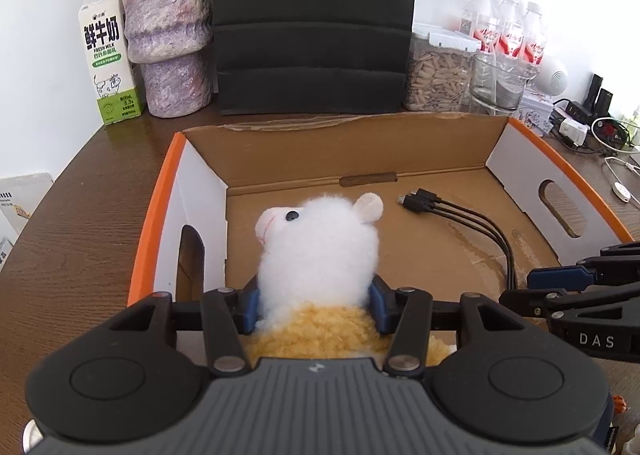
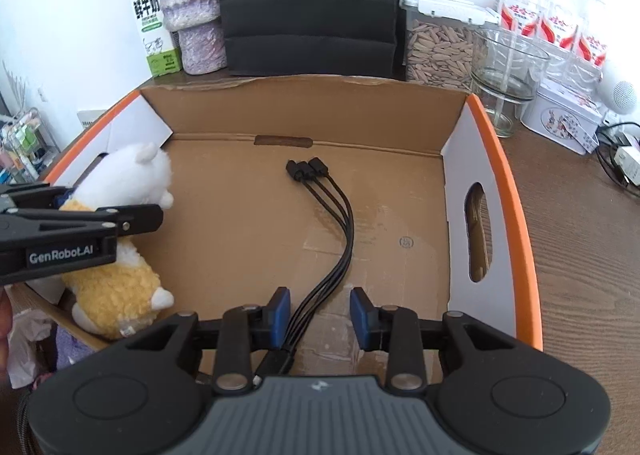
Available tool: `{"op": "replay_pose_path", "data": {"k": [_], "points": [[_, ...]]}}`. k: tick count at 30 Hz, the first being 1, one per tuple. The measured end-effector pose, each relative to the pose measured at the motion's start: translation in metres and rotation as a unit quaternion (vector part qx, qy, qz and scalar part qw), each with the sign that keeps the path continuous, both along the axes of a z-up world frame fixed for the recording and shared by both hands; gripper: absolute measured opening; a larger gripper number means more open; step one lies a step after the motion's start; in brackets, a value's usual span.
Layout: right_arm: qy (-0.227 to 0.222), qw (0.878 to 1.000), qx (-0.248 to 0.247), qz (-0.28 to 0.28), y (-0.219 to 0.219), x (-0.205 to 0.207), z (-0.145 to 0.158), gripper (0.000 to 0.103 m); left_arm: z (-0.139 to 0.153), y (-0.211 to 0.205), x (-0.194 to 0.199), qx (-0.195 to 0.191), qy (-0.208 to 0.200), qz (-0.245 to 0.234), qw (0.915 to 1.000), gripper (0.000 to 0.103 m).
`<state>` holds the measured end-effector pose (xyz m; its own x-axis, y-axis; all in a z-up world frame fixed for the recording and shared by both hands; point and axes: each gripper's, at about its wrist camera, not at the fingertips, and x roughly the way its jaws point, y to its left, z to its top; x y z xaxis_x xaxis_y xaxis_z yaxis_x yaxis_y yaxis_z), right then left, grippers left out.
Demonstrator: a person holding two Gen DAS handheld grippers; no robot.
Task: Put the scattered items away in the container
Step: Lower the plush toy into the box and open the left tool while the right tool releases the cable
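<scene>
The left gripper (image 1: 316, 307) holds its blue pads against the neck of the plush sheep (image 1: 320, 251), whose long axis runs up from the fingers, head toward the box's far wall. The toy hangs by the left wall of the cardboard box (image 1: 320, 143). The right gripper (image 2: 319, 315) stands part-open, pads clear of the black cable (image 2: 340, 231), which lies on the box floor.

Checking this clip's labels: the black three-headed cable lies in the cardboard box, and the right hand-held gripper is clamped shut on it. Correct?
Not quite. The cable does lie in the cardboard box, but the right hand-held gripper is not clamped on it: in the right wrist view the blue pads stand apart, with the cable passing loose between them.
</scene>
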<state>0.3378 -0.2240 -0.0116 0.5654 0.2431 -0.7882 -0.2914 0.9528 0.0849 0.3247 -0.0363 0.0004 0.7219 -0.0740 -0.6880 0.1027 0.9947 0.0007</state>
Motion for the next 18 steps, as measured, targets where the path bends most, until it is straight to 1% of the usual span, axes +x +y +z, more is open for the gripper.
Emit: {"op": "replay_pose_path", "data": {"k": [2,3,5,7,8,9,10,13,18], "points": [[-0.005,1.000,0.002,-0.003,-0.002,-0.003,0.003,0.033,0.005,0.000,-0.005,0.002,-0.011,0.001,0.9999,0.061],[-0.008,1.000,0.002,-0.004,-0.002,-0.005,0.005,0.037,0.008,0.000,-0.008,0.002,-0.018,0.002,0.9998,0.064],[-0.018,1.000,0.003,-0.006,-0.002,-0.010,0.010,0.048,0.016,0.001,-0.014,0.002,-0.032,0.006,0.9995,0.089],[-0.031,0.999,0.006,-0.009,-0.003,-0.015,0.017,0.065,0.024,0.002,-0.022,0.000,-0.048,0.011,0.9988,0.103],[-0.037,0.999,0.008,-0.011,-0.004,-0.018,0.021,0.071,0.028,0.002,-0.026,-0.001,-0.056,0.013,0.9983,0.103],[-0.044,0.999,0.010,-0.014,-0.005,-0.021,0.025,0.083,0.032,0.003,-0.031,-0.002,-0.063,0.013,0.9979,0.103],[-0.052,0.998,0.011,-0.018,-0.006,-0.024,0.029,0.090,0.036,0.003,-0.035,-0.004,-0.067,0.013,0.9977,0.103],[-0.067,0.997,0.007,-0.028,-0.008,-0.032,0.039,0.095,0.044,0.004,-0.047,-0.004,-0.073,0.016,0.9972,0.103],[-0.082,0.996,0.007,-0.034,-0.011,-0.054,0.053,0.099,0.056,0.006,-0.073,0.000,-0.088,0.016,0.9960,0.103]]}}
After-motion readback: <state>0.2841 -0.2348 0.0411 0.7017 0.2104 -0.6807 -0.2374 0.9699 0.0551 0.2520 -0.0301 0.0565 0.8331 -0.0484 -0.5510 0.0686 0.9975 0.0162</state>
